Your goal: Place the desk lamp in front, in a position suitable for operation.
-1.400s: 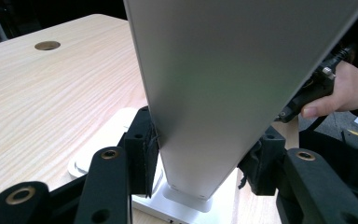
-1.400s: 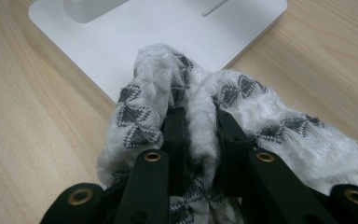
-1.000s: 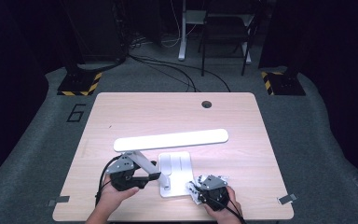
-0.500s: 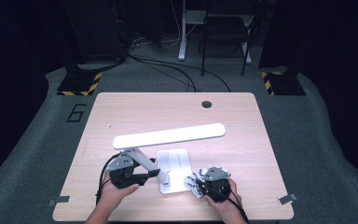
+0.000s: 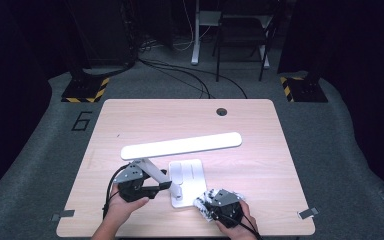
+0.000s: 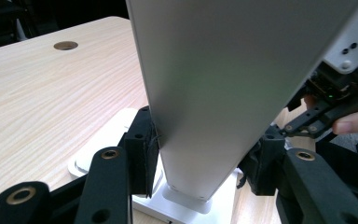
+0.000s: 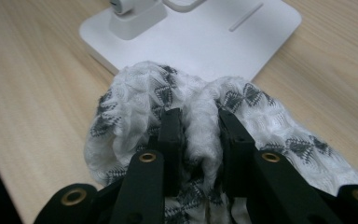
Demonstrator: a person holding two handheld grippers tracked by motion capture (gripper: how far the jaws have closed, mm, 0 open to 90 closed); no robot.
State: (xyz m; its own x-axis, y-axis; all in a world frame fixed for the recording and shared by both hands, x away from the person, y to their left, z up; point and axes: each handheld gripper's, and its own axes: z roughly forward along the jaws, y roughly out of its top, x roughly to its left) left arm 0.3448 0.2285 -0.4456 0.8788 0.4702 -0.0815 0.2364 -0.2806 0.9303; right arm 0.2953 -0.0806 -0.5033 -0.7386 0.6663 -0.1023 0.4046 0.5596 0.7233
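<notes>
A: Where's the lamp?

B: The white desk lamp [image 5: 180, 146] stands near the front edge of the desk [image 5: 260, 130]. Its flat base [image 5: 192, 172] lies on the wood, and its long head hangs level above, running left to right.

A: And the left claw?

B: The left claw [image 6: 200, 158] is about half closed around the lamp's slanted arm [image 6: 223, 84]. One pad is touching the arm; the other sits just beside it.

A: The right one?

B: The right claw [image 7: 199, 135] is nearly closed, pinching a fold of a white cloth with a grey pattern [image 7: 135, 102]. The cloth is bunched on the desk against the base's near corner.

A: Any containers?

B: I can't make out a bin or tray; the base only has a shallow recess in its top.
</notes>
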